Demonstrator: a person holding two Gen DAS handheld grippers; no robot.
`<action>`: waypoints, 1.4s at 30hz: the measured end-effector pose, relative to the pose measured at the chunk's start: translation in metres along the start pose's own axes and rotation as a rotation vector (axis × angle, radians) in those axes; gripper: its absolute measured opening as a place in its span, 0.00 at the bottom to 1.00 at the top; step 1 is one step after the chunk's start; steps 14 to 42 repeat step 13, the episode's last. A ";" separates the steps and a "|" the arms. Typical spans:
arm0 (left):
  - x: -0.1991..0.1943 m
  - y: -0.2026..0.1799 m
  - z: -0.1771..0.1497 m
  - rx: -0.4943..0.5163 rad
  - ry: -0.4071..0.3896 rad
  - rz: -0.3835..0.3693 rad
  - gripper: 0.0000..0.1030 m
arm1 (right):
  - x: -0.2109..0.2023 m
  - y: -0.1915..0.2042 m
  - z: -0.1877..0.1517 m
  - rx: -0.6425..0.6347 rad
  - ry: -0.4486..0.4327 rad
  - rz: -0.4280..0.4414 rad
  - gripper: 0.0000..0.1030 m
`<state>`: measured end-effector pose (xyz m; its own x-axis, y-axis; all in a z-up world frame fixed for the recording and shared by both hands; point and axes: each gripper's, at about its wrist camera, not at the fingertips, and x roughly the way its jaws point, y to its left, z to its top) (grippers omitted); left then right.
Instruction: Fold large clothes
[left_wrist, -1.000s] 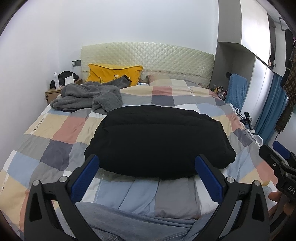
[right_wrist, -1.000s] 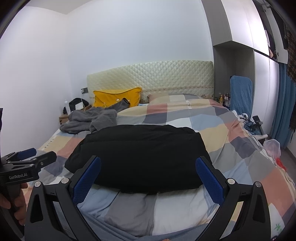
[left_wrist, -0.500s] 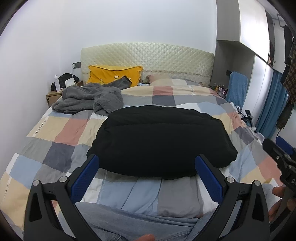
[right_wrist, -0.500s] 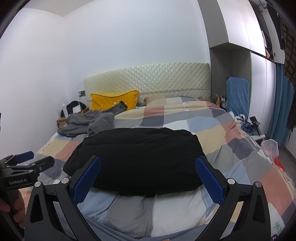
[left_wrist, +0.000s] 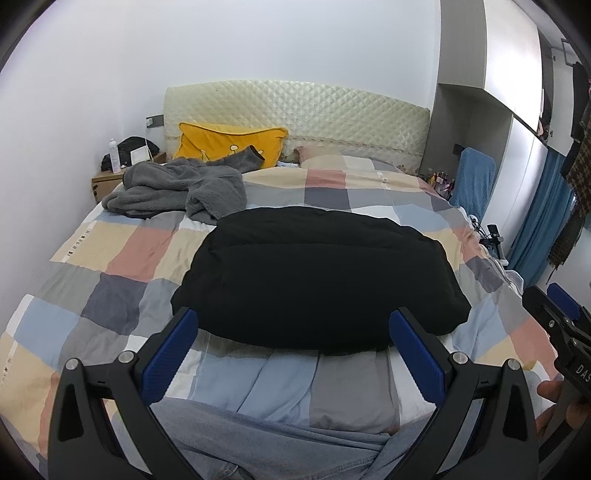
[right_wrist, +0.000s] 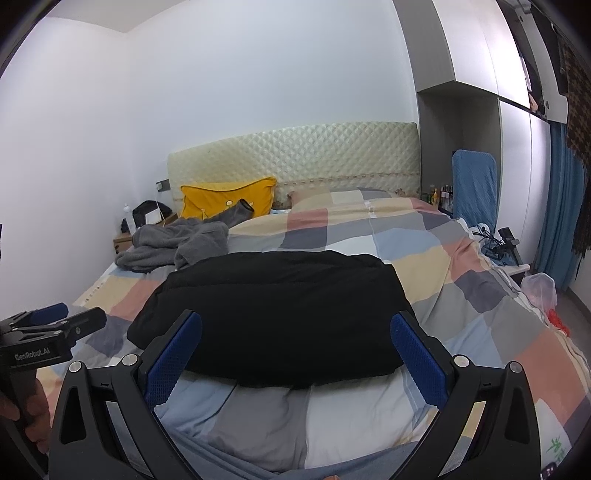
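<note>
Black jacket (left_wrist: 317, 284) looks folded into a compact bundle, mid-bed near the foot edge. Grey robe (left_wrist: 177, 190) at the head-left corner still unfolded. Left hand-held gripper (left_wrist: 293, 354) and right hand-held gripper (right_wrist: 295, 354) both wide, empty.

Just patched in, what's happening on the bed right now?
A person stands at the foot of the bed with a handheld gripper in each hand. The left gripper and right gripper are both open and holding nothing, raised above the checked quilt. A black garment, apparently a padded jacket, lies folded into a compact rectangle in front of them. A grey fleece garment sits crumpled near the yellow pillow, not yet folded.
</note>
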<state>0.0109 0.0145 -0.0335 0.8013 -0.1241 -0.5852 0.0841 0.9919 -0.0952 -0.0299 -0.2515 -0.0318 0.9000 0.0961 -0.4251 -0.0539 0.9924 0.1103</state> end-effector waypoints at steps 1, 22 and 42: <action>0.000 0.000 0.000 0.000 0.001 -0.004 1.00 | 0.000 0.000 0.000 0.000 0.001 0.000 1.00; 0.001 -0.002 -0.001 0.009 0.002 -0.007 1.00 | 0.001 -0.002 -0.002 0.002 0.006 -0.004 1.00; 0.001 -0.002 -0.001 0.009 0.002 -0.007 1.00 | 0.001 -0.002 -0.002 0.002 0.006 -0.004 1.00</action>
